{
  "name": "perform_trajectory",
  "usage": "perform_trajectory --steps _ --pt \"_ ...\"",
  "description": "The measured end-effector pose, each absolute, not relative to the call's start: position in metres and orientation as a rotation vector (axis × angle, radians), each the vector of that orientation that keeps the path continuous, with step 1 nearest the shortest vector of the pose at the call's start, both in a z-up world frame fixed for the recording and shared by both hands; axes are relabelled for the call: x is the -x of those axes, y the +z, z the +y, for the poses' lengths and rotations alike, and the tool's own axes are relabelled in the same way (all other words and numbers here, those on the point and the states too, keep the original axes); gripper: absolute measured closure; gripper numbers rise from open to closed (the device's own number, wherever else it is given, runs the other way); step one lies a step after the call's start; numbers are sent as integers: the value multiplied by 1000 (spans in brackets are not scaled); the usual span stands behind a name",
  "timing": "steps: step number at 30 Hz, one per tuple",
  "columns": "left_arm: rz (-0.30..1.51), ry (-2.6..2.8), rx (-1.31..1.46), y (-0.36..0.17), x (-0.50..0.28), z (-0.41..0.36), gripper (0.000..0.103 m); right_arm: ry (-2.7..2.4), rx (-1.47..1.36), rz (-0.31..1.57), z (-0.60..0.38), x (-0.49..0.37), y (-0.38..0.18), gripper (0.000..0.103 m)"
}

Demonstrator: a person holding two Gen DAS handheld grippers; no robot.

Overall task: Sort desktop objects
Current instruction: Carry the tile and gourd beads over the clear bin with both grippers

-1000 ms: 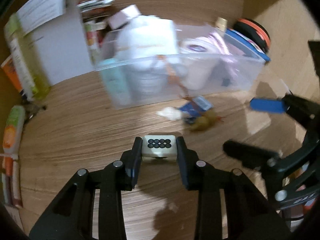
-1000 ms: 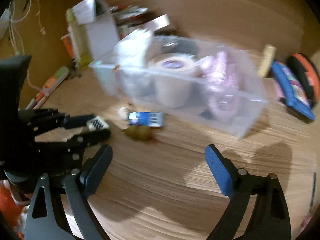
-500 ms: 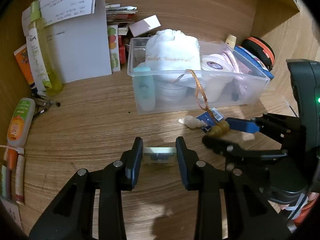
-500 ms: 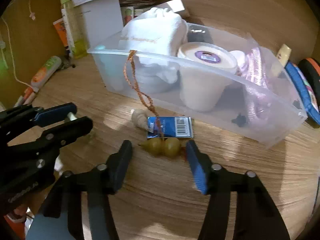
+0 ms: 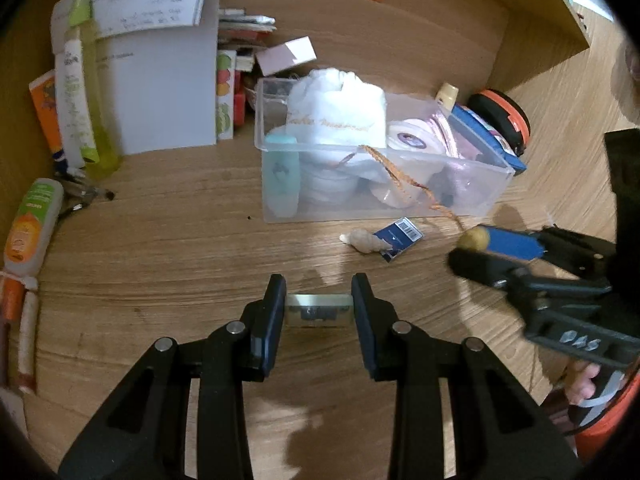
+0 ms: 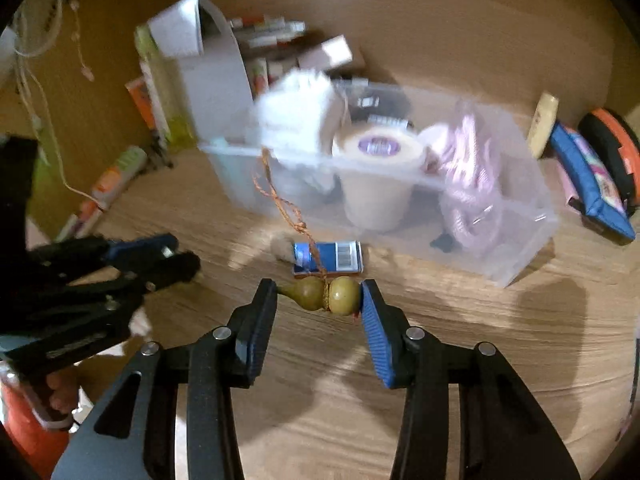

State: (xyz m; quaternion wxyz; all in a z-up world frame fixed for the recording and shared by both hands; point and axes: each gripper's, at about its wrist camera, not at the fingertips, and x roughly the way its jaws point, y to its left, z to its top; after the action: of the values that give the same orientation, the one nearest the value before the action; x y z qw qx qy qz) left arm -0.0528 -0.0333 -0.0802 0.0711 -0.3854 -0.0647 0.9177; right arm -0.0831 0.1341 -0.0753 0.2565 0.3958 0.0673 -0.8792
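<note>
1. The left hand-held gripper (image 5: 319, 310) is still clamping the small pale cube (image 5: 319, 312) above the tabletop (image 5: 168, 248), its button face no longer showing.
2. The right hand-held gripper (image 6: 319, 300) is now pinching the olive gourd charm (image 6: 322, 294), which half a second ago was lying between its wider-open jaws.
3. Only the right view is showing the charm's orange cord (image 6: 288, 204) running up to the clear bin (image 6: 520, 240).
4. The barcoded blue card (image 5: 398, 237) is lying beside the bin; its print is unreadable.

Wooden desk (image 5: 168, 248) is carrying a clear bin (image 5: 472, 196). A blue card (image 5: 398, 237) & shell (image 5: 362, 240) are lying in front.
</note>
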Motion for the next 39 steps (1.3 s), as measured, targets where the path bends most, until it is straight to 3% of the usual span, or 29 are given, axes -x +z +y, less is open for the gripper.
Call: perform_trajectory --steps 10,19,39 --pt "-262 2754 1055 -48 48 -32 70 -2344 -960 32 149 77 -36 64" --pt "-272 2787 984 -25 57 -32 70 -2355 -904 35 161 94 -15 64" --pt "-289 2829 991 -11 114 -38 70 -2411 -953 34 182 164 -26 64"
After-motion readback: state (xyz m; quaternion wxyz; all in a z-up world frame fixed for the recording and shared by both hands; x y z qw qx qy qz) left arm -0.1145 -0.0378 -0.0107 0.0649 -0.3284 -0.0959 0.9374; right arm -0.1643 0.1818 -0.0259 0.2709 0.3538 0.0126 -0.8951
